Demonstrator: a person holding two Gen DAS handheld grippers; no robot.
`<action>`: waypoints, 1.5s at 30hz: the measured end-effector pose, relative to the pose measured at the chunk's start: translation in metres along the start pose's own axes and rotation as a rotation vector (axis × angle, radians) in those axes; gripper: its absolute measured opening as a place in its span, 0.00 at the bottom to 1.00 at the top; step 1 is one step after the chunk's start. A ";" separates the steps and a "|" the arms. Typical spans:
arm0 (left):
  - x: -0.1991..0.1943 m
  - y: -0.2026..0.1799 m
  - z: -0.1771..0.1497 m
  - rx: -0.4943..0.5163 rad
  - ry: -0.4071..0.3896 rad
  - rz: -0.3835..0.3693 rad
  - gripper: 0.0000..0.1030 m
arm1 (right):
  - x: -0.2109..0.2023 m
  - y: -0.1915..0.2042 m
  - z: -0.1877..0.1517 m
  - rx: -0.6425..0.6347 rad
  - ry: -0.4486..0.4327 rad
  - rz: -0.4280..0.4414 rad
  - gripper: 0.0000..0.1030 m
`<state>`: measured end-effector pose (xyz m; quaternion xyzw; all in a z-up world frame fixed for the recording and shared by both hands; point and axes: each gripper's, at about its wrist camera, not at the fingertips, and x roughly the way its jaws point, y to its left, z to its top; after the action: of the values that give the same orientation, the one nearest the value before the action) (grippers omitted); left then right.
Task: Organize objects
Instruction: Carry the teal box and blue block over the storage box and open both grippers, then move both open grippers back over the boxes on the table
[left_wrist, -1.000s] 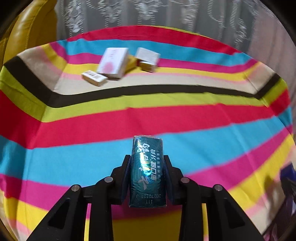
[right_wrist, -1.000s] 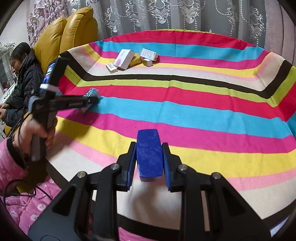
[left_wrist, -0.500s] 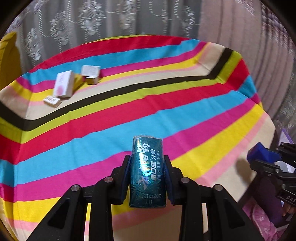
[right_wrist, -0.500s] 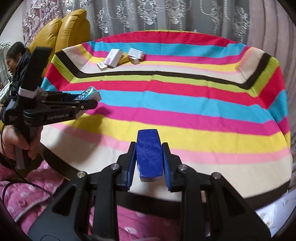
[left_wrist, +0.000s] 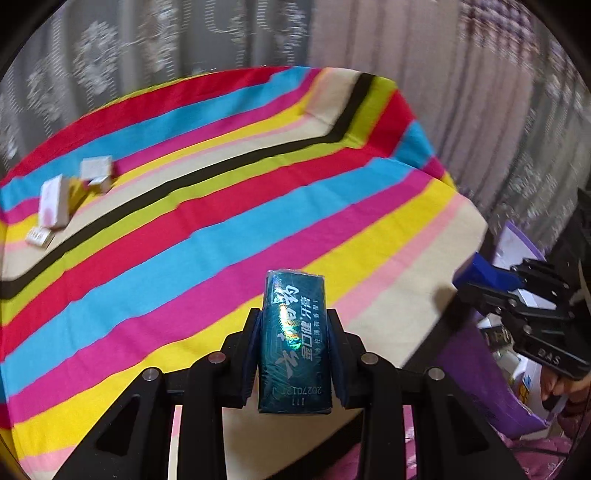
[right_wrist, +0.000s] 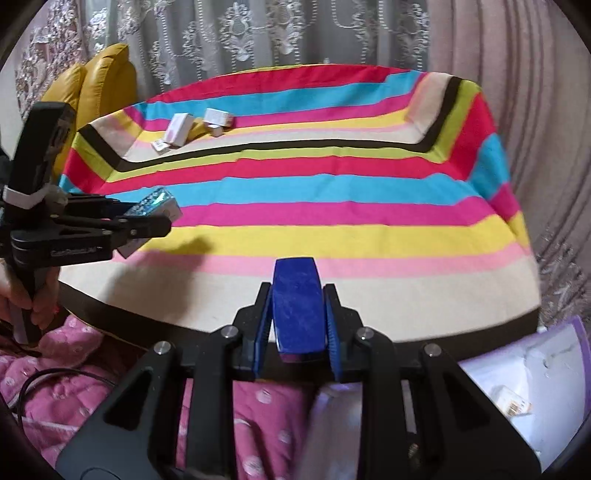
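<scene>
L tongs: black plastic frame w/ triangular cut-outs, round silver screw heads, dark blue ribbed pads. R tongs: same build, brighter blue pads. Side view of L unit showed white lettering on the arm and a white band round its black handle. Pink dotted quilted clothing; thin black cable across it.

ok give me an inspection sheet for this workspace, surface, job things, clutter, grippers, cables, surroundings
surface: table under a striped cloth, mostly bare.
job's things: teal box in the left gripper; blue box in the right gripper; cluster of small white boxes at the far left of the cloth.
clutter: purple container with small packets beside the table's near right corner.
grippers: both shut on their boxes, held over the near edge.
cables: dark cable across the pink quilted fabric.
surroundings: lace curtain behind; yellow chair at far left.
</scene>
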<state>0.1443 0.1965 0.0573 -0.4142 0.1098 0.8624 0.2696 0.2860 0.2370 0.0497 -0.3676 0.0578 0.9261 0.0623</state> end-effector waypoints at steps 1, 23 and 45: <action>0.001 -0.010 0.001 0.024 0.003 -0.011 0.33 | -0.002 -0.004 -0.003 0.012 0.000 -0.010 0.30; 0.029 -0.218 -0.010 0.507 0.128 -0.508 0.76 | -0.098 -0.151 -0.081 0.350 0.103 -0.526 0.59; 0.017 0.261 -0.051 -0.391 0.026 0.478 0.84 | 0.172 0.107 0.127 -0.250 0.156 0.079 0.80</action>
<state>0.0239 -0.0347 0.0026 -0.4315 0.0394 0.9008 -0.0270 0.0590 0.1638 0.0296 -0.4407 -0.0390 0.8965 -0.0251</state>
